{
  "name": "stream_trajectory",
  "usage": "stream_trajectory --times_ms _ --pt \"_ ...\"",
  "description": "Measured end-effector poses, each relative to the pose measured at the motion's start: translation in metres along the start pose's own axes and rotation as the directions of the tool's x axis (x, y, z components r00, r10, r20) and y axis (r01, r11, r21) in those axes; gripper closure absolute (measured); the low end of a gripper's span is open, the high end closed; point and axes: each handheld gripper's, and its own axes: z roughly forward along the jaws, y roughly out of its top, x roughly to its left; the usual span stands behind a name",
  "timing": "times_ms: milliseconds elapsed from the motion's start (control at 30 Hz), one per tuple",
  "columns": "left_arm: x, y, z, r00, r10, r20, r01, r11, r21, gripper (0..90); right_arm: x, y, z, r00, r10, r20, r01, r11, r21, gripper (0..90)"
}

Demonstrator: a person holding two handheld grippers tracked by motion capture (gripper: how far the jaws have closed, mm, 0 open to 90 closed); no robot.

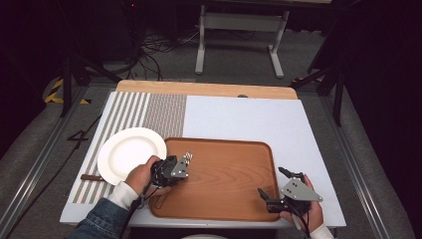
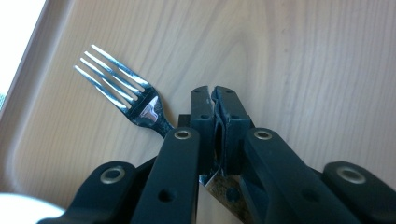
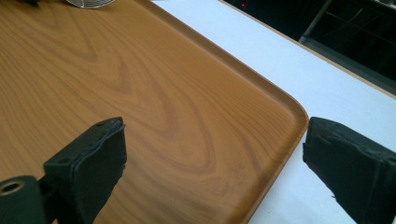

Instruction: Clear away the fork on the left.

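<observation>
Wooden tray (image 1: 229,199) on white table (image 1: 249,119); fork held over its left end.

White plate (image 1: 130,154) overlaps tray's left rim; a brown-handled utensil (image 1: 91,177) lies beside it. Left gripper (image 2: 215,100) pinches fork (image 2: 122,88) by its handle. Right gripper (image 3: 212,154) spread, straddling tray's right rim.

The high view is looking down over my tongs at the whole tray (image 1: 239,149). My left camera is sitting close above the tray (image 2: 303,56); my right is facing its corner (image 3: 280,121).
</observation>
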Motion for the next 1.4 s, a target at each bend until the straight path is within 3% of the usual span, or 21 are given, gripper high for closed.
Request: stream_trajectory --times_ms 367,733,1133,1400 --pt "0.005 -0.013 -0.007 0.9994 -0.034 -0.012 0.034 0.9991 0.023 86.5 0.0 0.0 0.0 1.0 -0.001 0.0 0.001 1.0 0.002 7.1" --pt "0.005 -0.031 -0.015 0.9972 -0.074 -0.011 0.075 0.9971 0.013 84.9 0.001 0.0 0.001 1.0 -0.003 -0.001 0.003 1.0 0.004 7.1" --pt "0.004 -0.034 -0.017 0.997 -0.077 -0.004 0.077 0.997 0.007 85.1 0.001 0.0 0.001 1.0 -0.006 -0.001 0.006 1.0 0.006 7.1" --pt "0.001 -0.03 -0.02 0.9983 -0.057 -0.011 0.057 0.9979 -0.031 85.2 0.001 0.0 0.001 1.0 -0.005 0.001 0.005 1.0 0.002 7.1"
